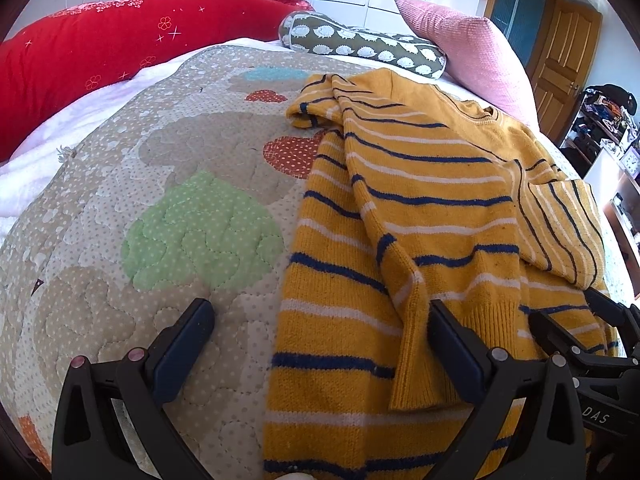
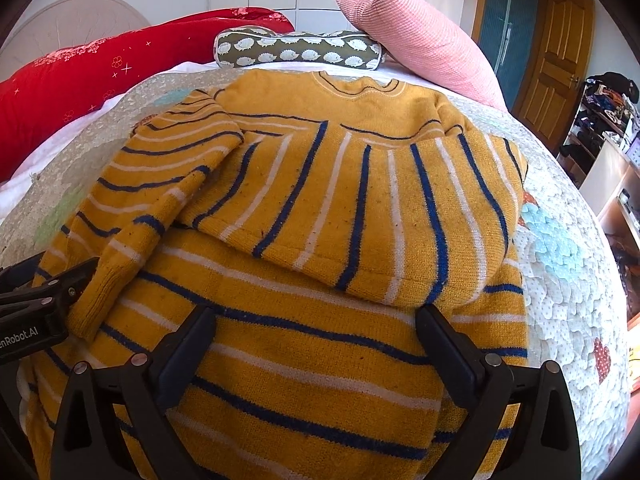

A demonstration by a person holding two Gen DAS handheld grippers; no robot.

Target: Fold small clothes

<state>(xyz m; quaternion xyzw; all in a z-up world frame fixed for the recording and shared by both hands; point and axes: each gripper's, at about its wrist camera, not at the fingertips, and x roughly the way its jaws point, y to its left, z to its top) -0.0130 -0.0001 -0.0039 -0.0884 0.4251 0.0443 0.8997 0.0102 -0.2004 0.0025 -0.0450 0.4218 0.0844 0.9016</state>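
Note:
A small yellow sweater [image 2: 320, 208] with blue and white stripes lies on the quilted bedspread [image 1: 160, 208], neckline at the far end. Both sleeves are folded in over its body. In the left wrist view the sweater [image 1: 400, 208] fills the right half. My left gripper [image 1: 320, 320] is open and empty, low over the sweater's left edge near the hem, one finger over the quilt and one over the left sleeve cuff. My right gripper [image 2: 316, 324] is open and empty, low over the lower body of the sweater. Each gripper shows at the edge of the other's view.
A long red cushion [image 1: 100, 52] lies along the far left of the bed. A green hedgehog-print bolster [image 2: 296, 50] and a pink pillow [image 2: 420, 44] lie at the head. A wooden door [image 2: 556, 60] and cluttered shelves [image 2: 600, 116] stand to the right.

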